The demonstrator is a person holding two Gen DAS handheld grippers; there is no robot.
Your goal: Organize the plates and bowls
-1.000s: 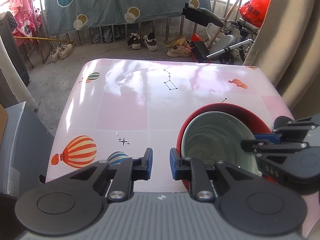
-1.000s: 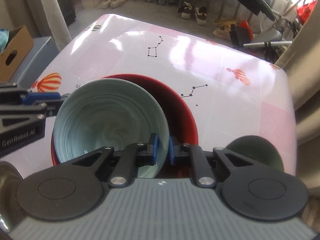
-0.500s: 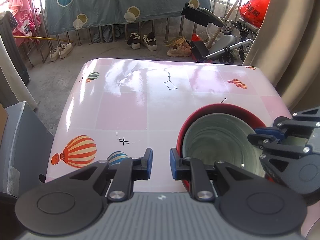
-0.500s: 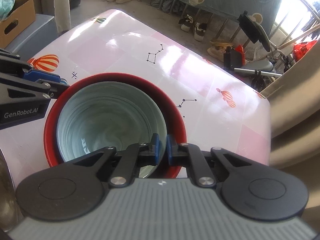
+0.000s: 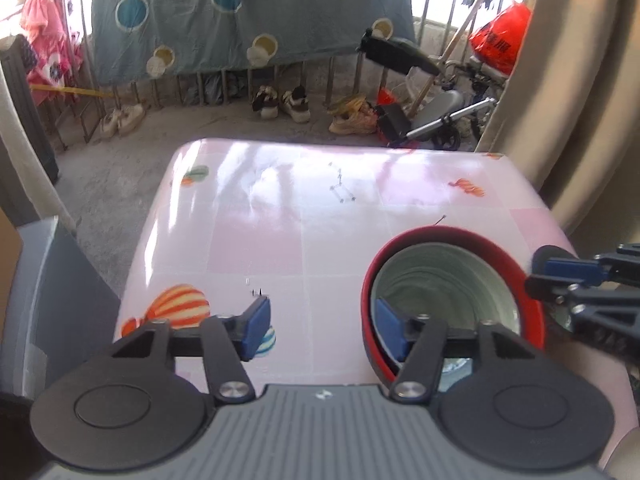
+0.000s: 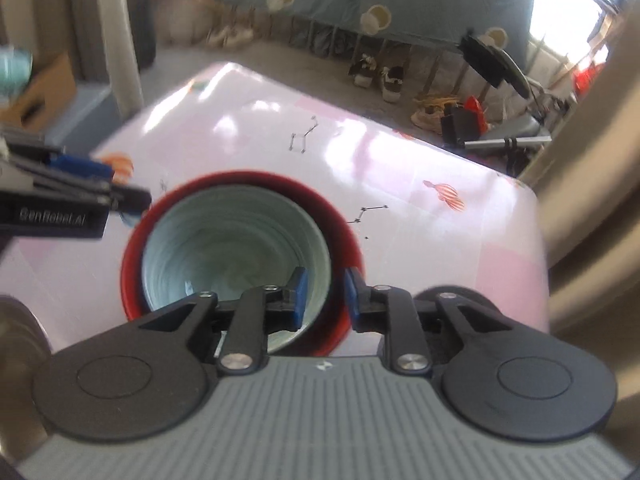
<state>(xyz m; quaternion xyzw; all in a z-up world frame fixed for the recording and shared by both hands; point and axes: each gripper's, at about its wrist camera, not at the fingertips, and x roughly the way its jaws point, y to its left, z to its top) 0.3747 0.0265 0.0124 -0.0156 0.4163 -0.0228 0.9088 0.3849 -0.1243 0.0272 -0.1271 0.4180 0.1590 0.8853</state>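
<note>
A second ago the left gripper had its blue pads nearly together over the pink tablecloth, just left of the bowls; now its jaws are opening and stand well spread, with nothing between them but bare cloth. Its right pad has come across in front of the near left rim of the glossy red round bowl, though whether it touches that rim cannot be told.

The right gripper was pinching the near wall of the pale green ribbed ceramic bowl a second ago, with that bowl tilted and off-centre in the red one. Now its jaws are opening: a clear gap shows beside each pad, the green bowl's near right rim stands between them unpressed, and the green bowl sits level and nested inside the red bowl.

From the right gripper the nested pair lies directly ahead and slightly left, its near edge under the fingertips. From the left gripper the pair lies ahead and to the right. In the left wrist view the right gripper reaches in from the right edge beside the red bowl's far right rim.

The bowls rest on the pink table covering with balloon and constellation prints, towards its near right part as the left gripper sees it. A striped orange balloon print lies just ahead of the left gripper's left finger.
</note>
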